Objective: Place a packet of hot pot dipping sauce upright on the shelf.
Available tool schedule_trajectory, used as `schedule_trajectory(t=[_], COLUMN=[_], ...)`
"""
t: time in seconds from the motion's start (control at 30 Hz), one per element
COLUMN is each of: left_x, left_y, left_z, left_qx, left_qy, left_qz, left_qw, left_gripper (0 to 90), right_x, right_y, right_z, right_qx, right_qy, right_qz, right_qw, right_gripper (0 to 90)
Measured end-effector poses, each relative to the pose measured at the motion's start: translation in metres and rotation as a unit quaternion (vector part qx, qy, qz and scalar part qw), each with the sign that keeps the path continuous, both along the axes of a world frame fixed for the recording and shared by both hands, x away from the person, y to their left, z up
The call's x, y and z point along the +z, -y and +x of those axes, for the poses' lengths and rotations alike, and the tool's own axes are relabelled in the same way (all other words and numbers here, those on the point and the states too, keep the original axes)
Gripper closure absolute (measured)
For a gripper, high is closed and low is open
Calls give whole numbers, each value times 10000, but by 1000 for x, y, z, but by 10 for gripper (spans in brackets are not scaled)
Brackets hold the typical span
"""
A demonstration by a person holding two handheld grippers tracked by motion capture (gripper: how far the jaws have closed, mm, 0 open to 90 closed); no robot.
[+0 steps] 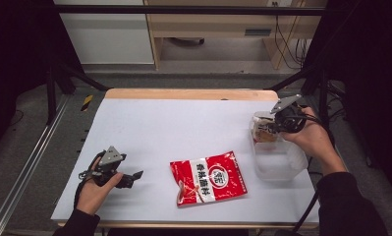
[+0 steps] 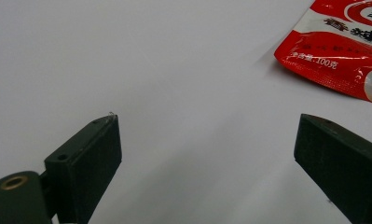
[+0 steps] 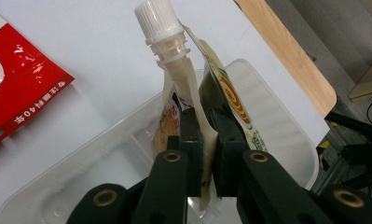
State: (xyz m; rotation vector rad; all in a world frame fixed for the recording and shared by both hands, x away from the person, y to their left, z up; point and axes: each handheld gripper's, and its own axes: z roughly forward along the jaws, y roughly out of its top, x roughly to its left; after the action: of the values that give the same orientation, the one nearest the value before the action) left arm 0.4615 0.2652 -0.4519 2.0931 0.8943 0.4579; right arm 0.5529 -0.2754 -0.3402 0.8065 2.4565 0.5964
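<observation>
High view: the left claw rested on the white desk at 8 o'clock, jaws apart; a red foil sachet with white lettering lay at 6 o'clock. The right claw hung over a clear plastic tub at 3 o'clock.

Left gripper view: the jaws stood wide, nothing between them, sachet at 1 o'clock.

Right gripper view: the right claw was clamped on a cream spouted pouch with white screw cap, above the tub.

bright, even overhead light on the white table; dark surroundings; soft shadows; glare on the red packet.
</observation>
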Motion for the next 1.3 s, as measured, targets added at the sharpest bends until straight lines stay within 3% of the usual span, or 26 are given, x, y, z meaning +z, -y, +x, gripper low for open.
schedule_trajectory(t=[0.37, 0.47, 0.77, 1.03, 1.3], left_x=[0, 0, 0, -1, 0], left_y=[1, 1, 1, 5, 7], left_z=[0, -1, -1, -2, -3], left_qx=[-20, -19, -59, -95, -151], left_qy=[-23, -14, -15, 6, 31], left_qz=[9, 25, 25, 37, 51], left_qw=[10000, 10000, 10000, 9999, 9999], left_gripper=[75, 75, 75, 75, 75], right_x=[2, 5, 17, 30, 40], right_y=[6, 9, 12, 2, -15], right_z=[-17, -22, -32, -42, -48], right_qx=[-177, -248, -357, -288, -309], right_qy=[34, 142, 519, 827, 906], right_qz=[312, 510, 636, 889, 1071], right_qw=[9994, 9983, 9960, 9922, 9896], right_gripper=[626, 578, 416, 324, 219])
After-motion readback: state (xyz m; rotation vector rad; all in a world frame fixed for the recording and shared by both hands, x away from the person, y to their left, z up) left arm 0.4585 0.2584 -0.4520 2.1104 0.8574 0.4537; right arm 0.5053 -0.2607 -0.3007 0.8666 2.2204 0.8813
